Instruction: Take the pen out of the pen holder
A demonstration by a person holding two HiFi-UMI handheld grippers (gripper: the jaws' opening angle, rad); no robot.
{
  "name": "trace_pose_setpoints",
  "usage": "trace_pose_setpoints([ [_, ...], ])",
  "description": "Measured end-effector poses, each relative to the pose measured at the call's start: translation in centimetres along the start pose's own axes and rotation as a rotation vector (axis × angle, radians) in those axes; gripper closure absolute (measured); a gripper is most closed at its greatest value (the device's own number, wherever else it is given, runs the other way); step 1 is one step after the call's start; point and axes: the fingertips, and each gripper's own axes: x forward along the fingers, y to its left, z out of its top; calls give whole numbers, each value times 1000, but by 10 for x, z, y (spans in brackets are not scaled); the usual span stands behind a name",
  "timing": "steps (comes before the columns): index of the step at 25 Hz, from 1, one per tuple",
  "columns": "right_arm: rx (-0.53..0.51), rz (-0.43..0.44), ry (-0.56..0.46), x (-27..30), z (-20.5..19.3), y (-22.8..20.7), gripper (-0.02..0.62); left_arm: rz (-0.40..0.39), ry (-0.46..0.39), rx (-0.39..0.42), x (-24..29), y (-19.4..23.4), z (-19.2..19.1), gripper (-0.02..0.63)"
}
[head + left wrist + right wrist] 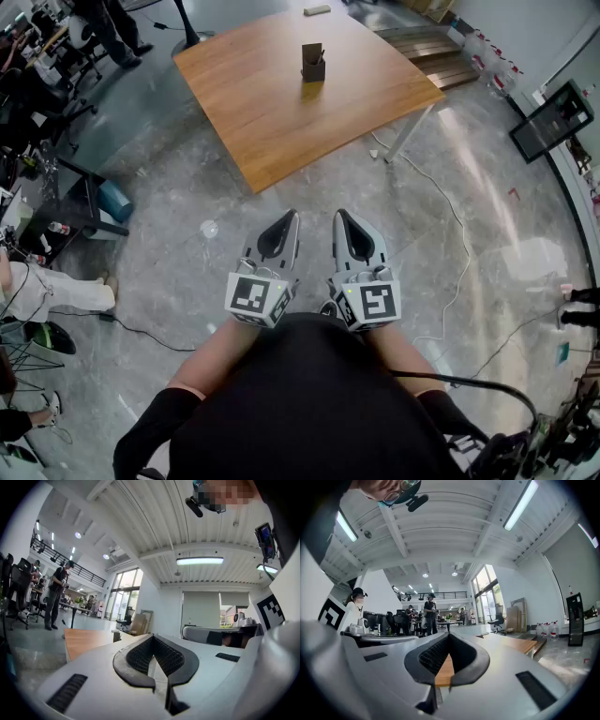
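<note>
A dark brown pen holder (313, 66) with pens standing in it sits near the middle of a wooden table (272, 112), far ahead of me in the head view. Both grippers are held close to my body above the stone floor, well short of the table. The left gripper (289, 218) is shut with its tips together and nothing between them. The right gripper (341, 217) beside it is also shut and empty. In the left gripper view the left gripper (152, 637) points toward the table (84, 641). In the right gripper view the right gripper (448, 634) shows the table (513, 644) beyond it.
A white cable (448, 234) trails over the floor right of the table. A dark desk (66, 202) with a blue bin (117, 200) and several people stand at the left. A black screen (553, 120) stands at the right. A small pale object (317, 10) lies at the table's far edge.
</note>
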Motion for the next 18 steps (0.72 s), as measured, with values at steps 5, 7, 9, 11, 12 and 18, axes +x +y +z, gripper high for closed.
trace_pose_setpoints([
  [5,3,-2,2,4,-3,-2,581,4,14,12,4,3,-2,606],
  [7,3,-3,5,6,-3,-3,581,7,20,12,6,6,-2,606],
  [9,5,-4,7,8,-4,-5,581,12,23,13,9,6,-3,606],
  [11,6,-3,8,9,-6,-9,581,16,26,15,12,6,-5,606],
  [12,7,-2,9,10,-6,-11,581,19,29,16,15,5,-7,606],
  [18,28,-10,-5,10,-7,-35,581,51,40,20,27,-2,-12,606],
])
